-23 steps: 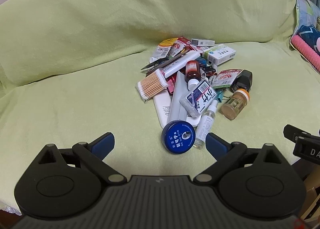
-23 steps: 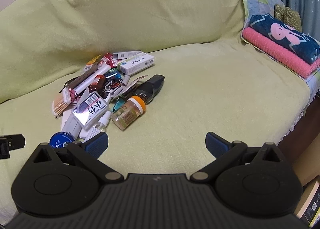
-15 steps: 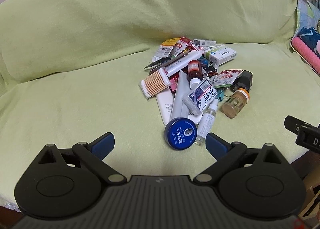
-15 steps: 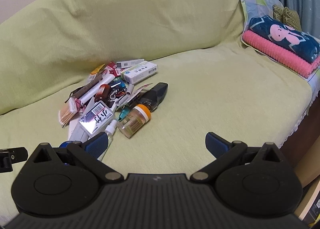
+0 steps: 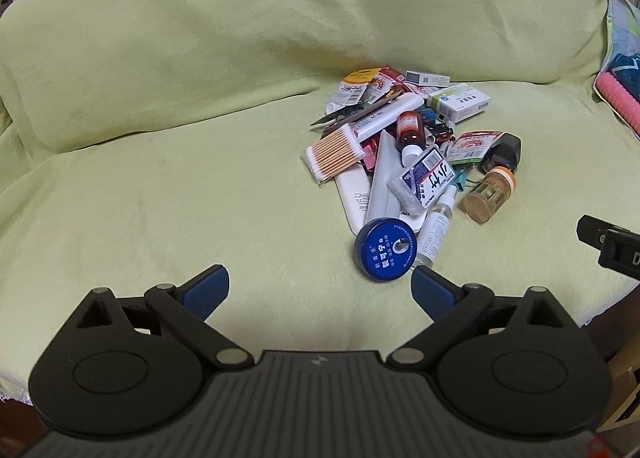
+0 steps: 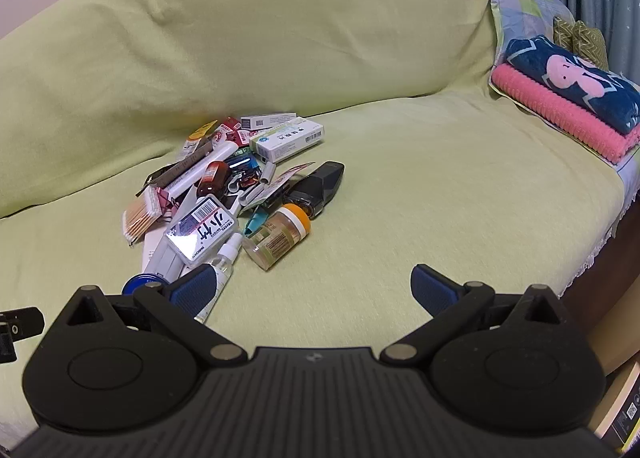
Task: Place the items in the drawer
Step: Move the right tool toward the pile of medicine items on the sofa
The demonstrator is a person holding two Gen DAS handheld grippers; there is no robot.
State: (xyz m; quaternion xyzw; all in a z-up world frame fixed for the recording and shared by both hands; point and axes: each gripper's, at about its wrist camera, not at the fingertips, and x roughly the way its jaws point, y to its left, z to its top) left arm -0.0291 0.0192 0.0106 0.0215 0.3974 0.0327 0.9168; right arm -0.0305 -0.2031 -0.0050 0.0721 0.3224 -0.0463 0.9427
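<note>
Two views. Left wrist view: left gripper point(image 5: 319, 288) low over the sofa seat, jaws spread wide, nothing between the blue pads point(image 5: 206, 290). Pile of small items point(image 5: 412, 161) lies on the green sofa cover point(image 5: 200, 97), ahead and right of centre. Nearest to the gripper is a round blue tin point(image 5: 386, 250), tilted up against the pile, just beyond the right-hand pad. Clear spray bottle point(image 5: 436, 225) touches the tin's right side. Amber jar with orange cap point(image 5: 489, 195) lies on its side at the pile's right edge. Cotton swab pack point(image 5: 334, 151) at the pile's left; brown dropper bottle point(image 5: 410, 131) mid-pile; white medicine box point(image 5: 459, 102) at the back. Black part of the other tool shows at the right edge. No drawer visible.

Right wrist view: right gripper point(image 6: 312, 290) also over the seat, jaws spread, empty. Same pile point(image 6: 232, 185) sits ahead to the left; the left-hand pad overlaps the spray bottle point(image 6: 224, 262) in frame, contact cannot be told. Amber jar point(image 6: 278, 232) on its side, near the pile's front right. Black pointed object point(image 6: 320, 185) just behind it. Blue tin point(image 6: 144, 282) mostly hidden behind the gripper linkage. Folded pink and navy towels point(image 6: 568, 97) stacked at the far right of the sofa, well apart from the pile.
</note>
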